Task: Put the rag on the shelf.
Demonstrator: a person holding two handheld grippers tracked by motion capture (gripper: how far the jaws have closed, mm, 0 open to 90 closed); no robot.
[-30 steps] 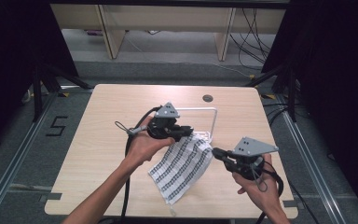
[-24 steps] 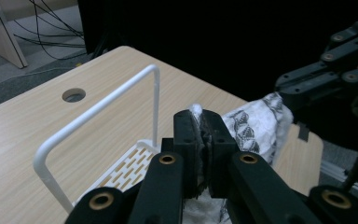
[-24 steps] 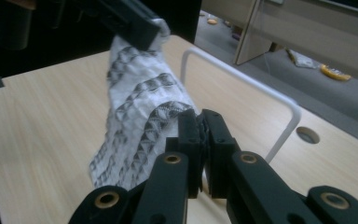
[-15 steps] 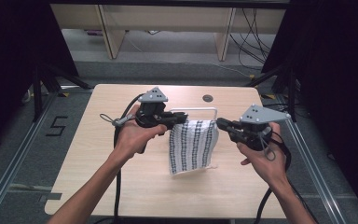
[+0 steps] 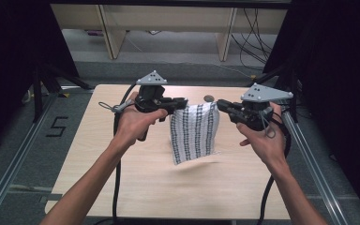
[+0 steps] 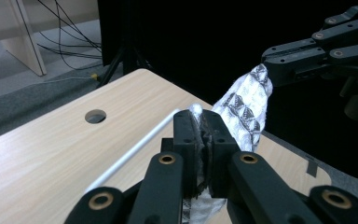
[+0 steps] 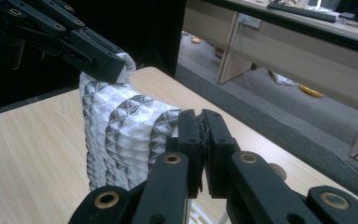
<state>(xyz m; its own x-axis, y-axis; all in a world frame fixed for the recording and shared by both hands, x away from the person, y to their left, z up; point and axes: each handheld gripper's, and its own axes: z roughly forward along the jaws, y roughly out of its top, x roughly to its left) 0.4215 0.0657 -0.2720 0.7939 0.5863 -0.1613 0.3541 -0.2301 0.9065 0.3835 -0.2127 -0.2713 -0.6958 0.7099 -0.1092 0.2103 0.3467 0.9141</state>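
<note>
1. L hand (image 5: 133,123) comes in from the bottom left of the high view, holding the left gripper (image 5: 183,102) above the bench (image 5: 122,178), jaws pointing right. Grey three-cornered plate on top, cable trailing down off the bench's near edge.
2. Left gripper is clamped tight on the top left corner of the cloth (image 5: 194,132); in the left gripper view (image 6: 202,135) fabric is bunched between the closed pads.
3. Cloth: white w/ dark patterned stripes, hanging in the air between the two grippers, top edge stretched across, lower end free, just above the bench middle, w/ a faint shadow under it.
4. Behind the cloth on the bench: a thin metal rod (image 6: 135,147) lying flat, and a round hole (image 6: 95,116) near the far edge.
5. Right gripper (image 5: 219,104) is closed hard on the cloth's top right corner, jaws pointing left; in the right gripper view (image 7: 200,140) the pads are pressed together w/ cloth caught at their left side.
6. R hand (image 5: 262,138) grips that gripper's handle at right, forearm from the bottom right, cable looping down beside it.
7. The two grippers sit at about the same height, well apart.
</note>
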